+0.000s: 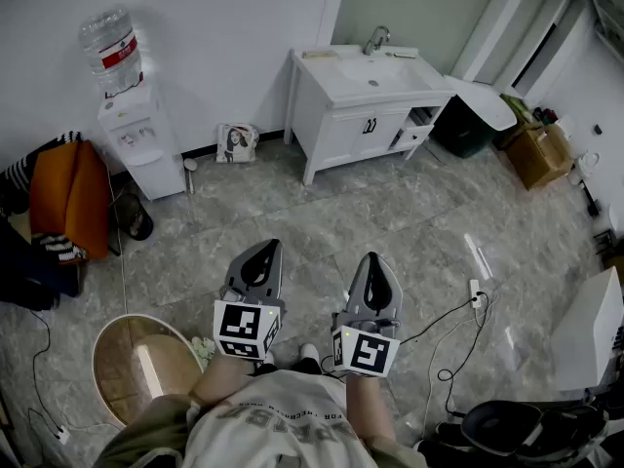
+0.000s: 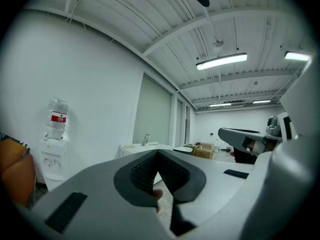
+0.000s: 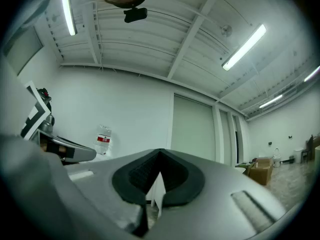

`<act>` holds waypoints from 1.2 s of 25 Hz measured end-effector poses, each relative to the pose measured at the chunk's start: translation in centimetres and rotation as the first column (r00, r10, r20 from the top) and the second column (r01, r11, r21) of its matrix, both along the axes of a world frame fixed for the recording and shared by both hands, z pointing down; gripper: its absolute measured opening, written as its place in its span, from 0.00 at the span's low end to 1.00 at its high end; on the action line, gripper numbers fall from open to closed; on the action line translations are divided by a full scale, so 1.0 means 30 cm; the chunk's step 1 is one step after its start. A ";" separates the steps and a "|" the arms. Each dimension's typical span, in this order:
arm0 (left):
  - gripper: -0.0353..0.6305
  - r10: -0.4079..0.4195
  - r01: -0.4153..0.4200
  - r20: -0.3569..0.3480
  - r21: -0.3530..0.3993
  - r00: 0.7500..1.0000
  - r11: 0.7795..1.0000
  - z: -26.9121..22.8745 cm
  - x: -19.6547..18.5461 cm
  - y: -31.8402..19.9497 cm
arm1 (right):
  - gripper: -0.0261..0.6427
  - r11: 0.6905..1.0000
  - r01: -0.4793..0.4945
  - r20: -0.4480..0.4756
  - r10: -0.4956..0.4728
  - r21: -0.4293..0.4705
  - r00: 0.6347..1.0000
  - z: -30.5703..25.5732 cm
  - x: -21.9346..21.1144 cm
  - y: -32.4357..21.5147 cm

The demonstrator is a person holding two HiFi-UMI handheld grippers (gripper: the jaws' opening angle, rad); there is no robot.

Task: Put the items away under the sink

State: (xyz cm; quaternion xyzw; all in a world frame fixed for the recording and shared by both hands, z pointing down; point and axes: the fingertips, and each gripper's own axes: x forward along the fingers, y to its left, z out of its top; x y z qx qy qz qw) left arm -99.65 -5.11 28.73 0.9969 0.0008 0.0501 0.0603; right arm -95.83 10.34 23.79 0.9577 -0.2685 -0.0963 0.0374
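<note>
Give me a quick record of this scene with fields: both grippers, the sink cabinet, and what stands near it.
left gripper: shut, nothing held
right gripper: shut, nothing held
sink cabinet: white, across the room from both grippers; front doors look closed
water dispenser: left of the cabinet, bottle on top
cardboard box: right of the cabinet
task: not started, nothing picked up

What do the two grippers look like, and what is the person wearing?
Both the left gripper and the right gripper have smooth grey shells that taper to a point, with black ribbed pads inside. Each carries a white cube printed with black square markers. The person wears a pale shirt with dark lettering.
</note>
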 end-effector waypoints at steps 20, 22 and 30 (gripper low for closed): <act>0.07 -0.025 0.025 0.040 0.014 0.999 1.000 0.019 0.225 0.186 | 0.04 0.999 0.044 0.036 -0.045 0.006 0.998 0.032 0.227 0.173; 0.07 -0.034 0.034 0.043 0.016 0.999 0.999 0.024 0.261 0.219 | 0.04 0.996 0.087 0.053 -0.089 0.033 0.995 0.042 0.266 0.207; 0.56 0.027 -0.025 0.034 -0.072 0.999 0.997 0.040 0.403 0.372 | 0.43 0.975 0.216 0.100 -0.221 0.058 0.970 0.079 0.408 0.339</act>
